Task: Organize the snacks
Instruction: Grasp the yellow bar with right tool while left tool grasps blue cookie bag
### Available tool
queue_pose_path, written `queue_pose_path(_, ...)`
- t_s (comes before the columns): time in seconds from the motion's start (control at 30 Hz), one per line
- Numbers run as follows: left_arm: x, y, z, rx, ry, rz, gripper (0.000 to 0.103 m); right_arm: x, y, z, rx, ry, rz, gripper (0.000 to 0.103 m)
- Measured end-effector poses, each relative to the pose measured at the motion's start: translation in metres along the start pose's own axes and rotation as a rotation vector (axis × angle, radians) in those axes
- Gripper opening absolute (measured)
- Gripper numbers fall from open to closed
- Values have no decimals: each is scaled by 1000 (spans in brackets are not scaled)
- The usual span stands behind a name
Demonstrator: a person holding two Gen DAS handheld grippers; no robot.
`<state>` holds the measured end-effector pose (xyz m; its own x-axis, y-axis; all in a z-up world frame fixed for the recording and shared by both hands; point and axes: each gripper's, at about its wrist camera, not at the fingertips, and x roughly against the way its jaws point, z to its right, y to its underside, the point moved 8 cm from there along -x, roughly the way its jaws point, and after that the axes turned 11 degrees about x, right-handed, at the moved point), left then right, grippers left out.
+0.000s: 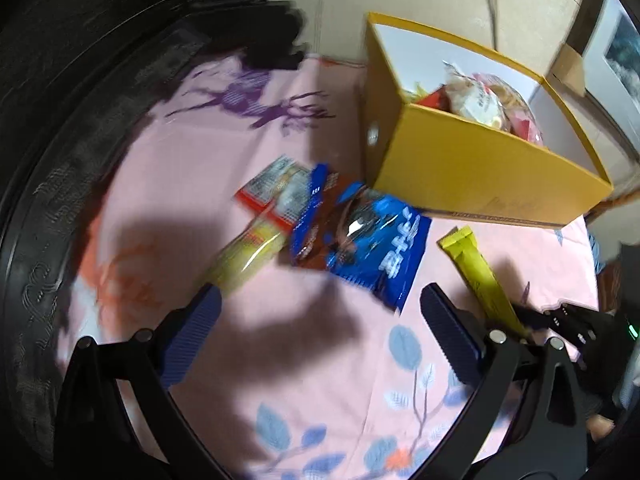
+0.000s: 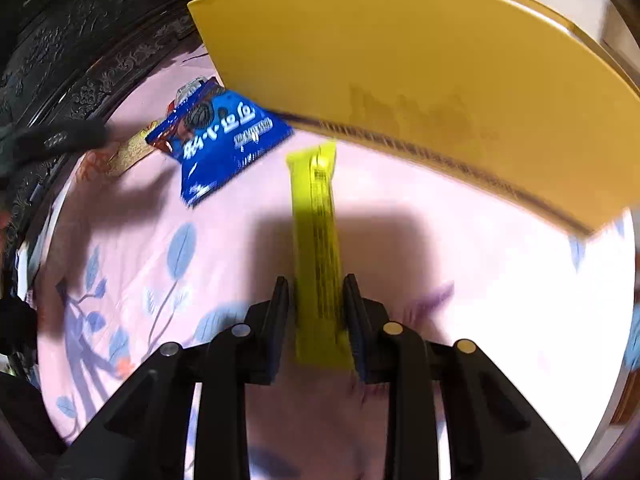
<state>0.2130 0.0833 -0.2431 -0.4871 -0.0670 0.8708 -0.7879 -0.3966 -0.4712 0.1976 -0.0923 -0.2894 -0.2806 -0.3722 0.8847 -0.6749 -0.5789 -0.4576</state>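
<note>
A yellow box (image 1: 472, 168) stands on the pink cloth and holds several snack packs (image 1: 484, 104). In front of it lie a blue cookie bag (image 1: 372, 240), a red-and-white pack (image 1: 272, 192) and a pale yellow tube pack (image 1: 248, 256). My left gripper (image 1: 320, 312) is open and empty, just short of the blue bag. My right gripper (image 2: 316, 300) is shut on a long yellow stick pack (image 2: 316, 240), which points at the box wall (image 2: 400, 80). The stick pack also shows in the left wrist view (image 1: 480, 276). The blue bag (image 2: 224, 140) lies left of it.
The pink cloth (image 1: 312, 380) has blue leaf and purple deer prints. Dark carved furniture (image 1: 60, 120) runs along the left. A beige wall and a framed picture (image 1: 616, 52) stand behind the box.
</note>
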Motion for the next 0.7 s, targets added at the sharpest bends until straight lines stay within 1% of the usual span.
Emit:
queue_pose_path(0.07, -18, -3, 12, -47, 8, -15, 101, 2, 7, 0, -40, 1, 6, 29)
queue_pose_path(0.13, -36, -6, 24, -87, 8, -29, 101, 0, 4, 1, -68, 2, 14, 29)
queue_pose_path(0.2, -55, -9, 32, -136, -18, -50, 101, -2, 2, 0, -81, 7, 14, 29)
queue_pose_path(0.27, -67, -10, 36, -163, -38, -64, 101, -2, 2, -5, -83, 14, 11, 30)
queue_pose_path(0.3, -73, -12, 37, -178, -58, -62, 101, -1, 0, -5, -79, 13, 10, 34)
queue_pose_path(0.37, -78, -13, 41, -203, -61, -48, 101, -2, -2, -10, -70, 6, 11, 43)
queue_pose_path(0.43, -80, -16, 43, -192, -41, -22, 101, -8, -11, -17, -48, -2, 11, 62)
queue_pose_path(0.47, -81, -17, 43, -179, -34, -22, 98, -12, -16, -22, -30, 9, 4, 62)
queue_pose_path(0.5, -81, -17, 42, -168, -24, -19, 97, -17, -23, -26, 2, 51, -10, 63)
queue_pose_path(0.53, -79, -16, 42, -171, -18, -12, 93, -21, -28, -27, 19, 71, -17, 62)
queue_pose_path(0.57, -77, -14, 44, -181, -9, -5, 86, -23, -32, -26, 13, 82, -16, 60)
queue_pose_path(0.6, -75, -12, 45, -196, -10, 4, 84, -23, -35, -23, -2, 95, -12, 46)
queue_pose_path(0.63, -72, -10, 48, -220, -12, 20, 77, -24, -38, -18, -14, 130, -11, 30)
queue_pose_path(0.67, -69, -8, 52, -238, -2, 30, 63, -23, -40, -14, -16, 162, -12, 23)
queue_pose_path(0.7, -64, -3, 58, -282, -1, 46, 60, -23, -40, -12, -18, 160, -11, 21)
